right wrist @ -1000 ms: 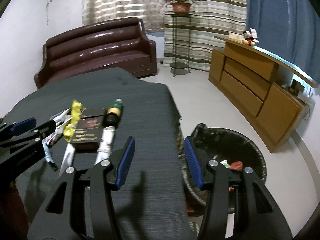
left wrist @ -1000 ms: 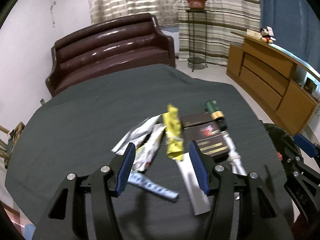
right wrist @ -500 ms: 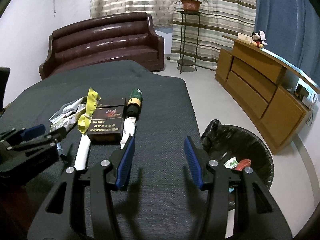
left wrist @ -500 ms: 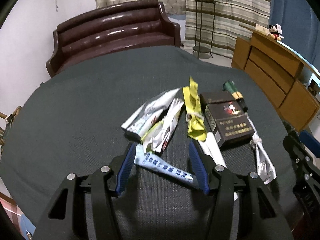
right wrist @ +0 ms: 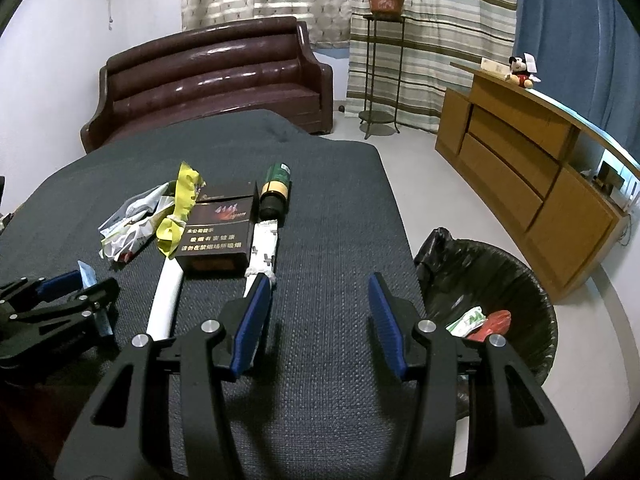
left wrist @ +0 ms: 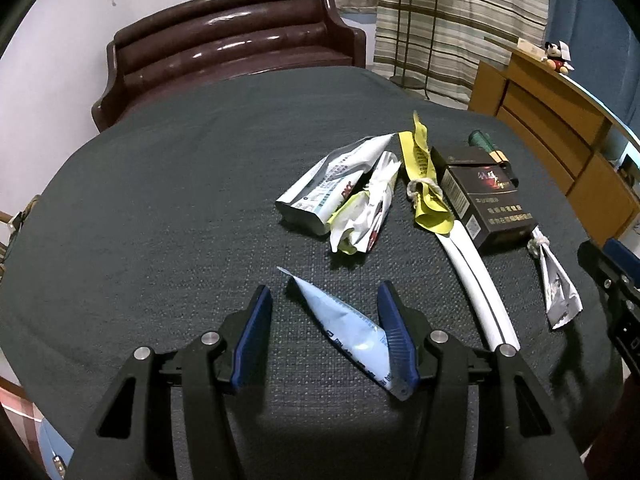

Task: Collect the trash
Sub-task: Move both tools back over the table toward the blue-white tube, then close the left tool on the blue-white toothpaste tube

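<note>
Light-blue sachet (left wrist: pixel 348 332) lies on the surface between the wide-open, empty left claw (left wrist: pixel 326 334), long axis skewed toward its right finger; right claw (right wrist: pixel 320 320), also open and empty, is farther off.

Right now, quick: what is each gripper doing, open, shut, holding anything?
Left gripper: open, straddling the light blue wrapper, not clamped.
Right gripper: open, holding nothing, above the dark table.

Wrappers (left wrist: pixel 352 200) lie left of the box (left wrist: pixel 484 204) on the table (left wrist: pixel 160 200); bin (right wrist: pixel 504 280) stands right.
</note>
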A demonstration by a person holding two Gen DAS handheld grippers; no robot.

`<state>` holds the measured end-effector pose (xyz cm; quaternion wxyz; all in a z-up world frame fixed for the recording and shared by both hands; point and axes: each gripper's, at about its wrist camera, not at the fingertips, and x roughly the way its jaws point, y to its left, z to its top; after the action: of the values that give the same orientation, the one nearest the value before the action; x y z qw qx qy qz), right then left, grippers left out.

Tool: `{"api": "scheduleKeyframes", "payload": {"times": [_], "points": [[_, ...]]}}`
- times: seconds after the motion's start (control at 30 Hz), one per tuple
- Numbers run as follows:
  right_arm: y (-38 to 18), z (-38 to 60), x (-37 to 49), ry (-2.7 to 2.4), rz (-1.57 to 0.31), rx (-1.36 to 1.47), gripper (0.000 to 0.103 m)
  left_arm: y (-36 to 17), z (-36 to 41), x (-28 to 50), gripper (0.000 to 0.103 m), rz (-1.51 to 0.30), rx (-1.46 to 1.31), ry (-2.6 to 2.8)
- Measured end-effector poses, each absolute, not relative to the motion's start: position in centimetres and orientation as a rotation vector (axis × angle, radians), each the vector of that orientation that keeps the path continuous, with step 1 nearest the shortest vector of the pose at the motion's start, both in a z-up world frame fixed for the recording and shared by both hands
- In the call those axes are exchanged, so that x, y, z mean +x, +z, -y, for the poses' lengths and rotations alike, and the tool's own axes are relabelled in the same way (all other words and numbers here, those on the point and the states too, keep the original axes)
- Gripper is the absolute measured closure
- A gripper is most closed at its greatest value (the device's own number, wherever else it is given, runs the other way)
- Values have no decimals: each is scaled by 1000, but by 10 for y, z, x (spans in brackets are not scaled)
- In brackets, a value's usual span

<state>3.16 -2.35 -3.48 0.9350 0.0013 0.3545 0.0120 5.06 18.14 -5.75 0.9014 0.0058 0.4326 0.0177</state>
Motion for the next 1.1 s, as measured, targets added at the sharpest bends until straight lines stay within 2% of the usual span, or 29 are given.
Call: {"api": "scheduleKeyframes", "payload": {"times": [0.77,0.87,1.1], "points": [[-39,24,30,49,-729,15,53,-41,-177,51,48,-873,29,60],[-39,23,28,54,-729,17,53,-37,-175,49,41,-863,27,64],[-37,19,25,75,-725,9,53,-48,-176,52,40,-909,1,79]]}}
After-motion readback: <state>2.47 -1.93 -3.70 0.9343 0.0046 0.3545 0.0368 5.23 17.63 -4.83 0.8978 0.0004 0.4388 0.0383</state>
